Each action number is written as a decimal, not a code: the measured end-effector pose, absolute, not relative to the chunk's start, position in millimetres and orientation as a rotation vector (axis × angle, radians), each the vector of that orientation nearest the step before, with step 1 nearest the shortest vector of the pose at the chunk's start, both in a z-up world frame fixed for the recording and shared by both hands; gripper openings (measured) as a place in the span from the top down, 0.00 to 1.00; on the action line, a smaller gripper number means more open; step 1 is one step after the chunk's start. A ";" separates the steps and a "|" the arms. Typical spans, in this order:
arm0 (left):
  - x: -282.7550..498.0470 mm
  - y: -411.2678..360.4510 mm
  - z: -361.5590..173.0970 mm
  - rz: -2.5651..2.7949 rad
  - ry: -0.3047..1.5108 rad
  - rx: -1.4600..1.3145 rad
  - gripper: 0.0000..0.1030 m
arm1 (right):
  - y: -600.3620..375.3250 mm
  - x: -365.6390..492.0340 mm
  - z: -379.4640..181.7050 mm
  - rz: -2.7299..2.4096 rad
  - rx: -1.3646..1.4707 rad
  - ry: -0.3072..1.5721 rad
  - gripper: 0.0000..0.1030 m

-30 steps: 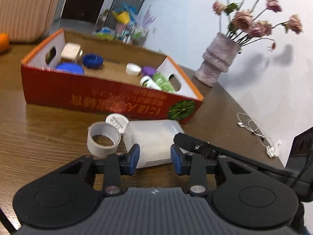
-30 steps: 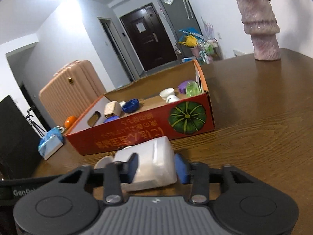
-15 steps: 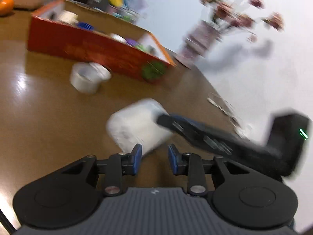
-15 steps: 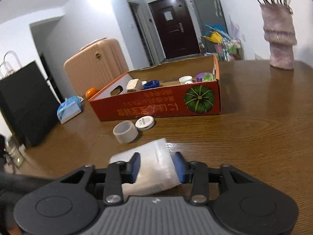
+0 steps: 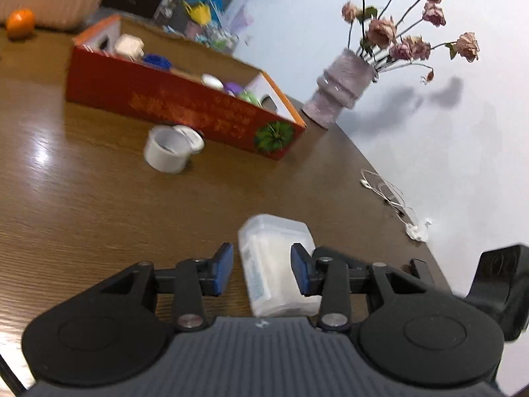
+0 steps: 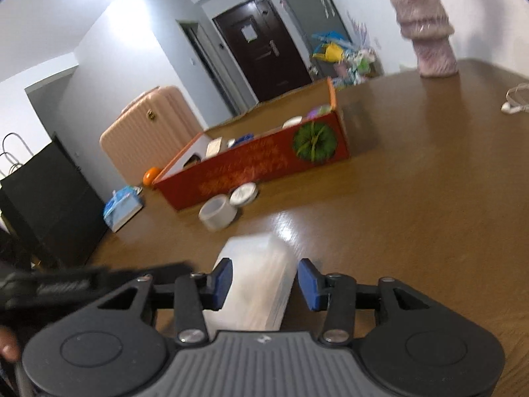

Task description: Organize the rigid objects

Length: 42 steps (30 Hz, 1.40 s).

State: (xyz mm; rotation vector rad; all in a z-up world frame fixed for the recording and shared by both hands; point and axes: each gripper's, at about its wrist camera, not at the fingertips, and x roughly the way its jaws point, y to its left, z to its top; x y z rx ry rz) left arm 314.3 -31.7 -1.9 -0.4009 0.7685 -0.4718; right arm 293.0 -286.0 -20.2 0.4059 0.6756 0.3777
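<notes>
Plastic box (image 5: 276, 264), white and see-through, sits on the near part of the wooden table (image 5: 99, 198), well apart from the red cardboard box (image 5: 178, 106) that stands farther back. It is between the pads of both tools at once. The left gripper (image 5: 261, 268) has its fingers open; its right pad touches or nearly touches the box's side, and there is a clear gap at its left pad. The right gripper (image 6: 264, 279) is also open around the box, with a gap on its right side.

The step in hand seems to be getting a good hold on this box so it can go with the other small things in the red box. To do it well, one gripper should center the box between its pads and squeeze on the flat sides, not the round corners. The plastic looks smooth, so it could slip or turn if held near an edge. The other gripper should back away so the two do not bump. A white ring (image 5: 165, 149) and a white lid (image 5: 190, 134) lie just in front of the red box, so the carry should go over them.
</notes>
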 end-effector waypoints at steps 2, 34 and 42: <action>325.7 -36.9 -8.8 -0.499 0.798 -0.423 0.63 | -287.8 292.9 -23.5 0.368 0.433 0.693 0.58; 521.3 -17.7 72.5 -0.450 0.727 -0.468 0.64 | -247.0 550.1 60.7 0.435 0.475 0.644 0.77; 649.8 -12.3 37.1 -0.332 0.886 -0.426 0.68 | -224.9 669.2 12.2 0.338 0.513 0.841 0.85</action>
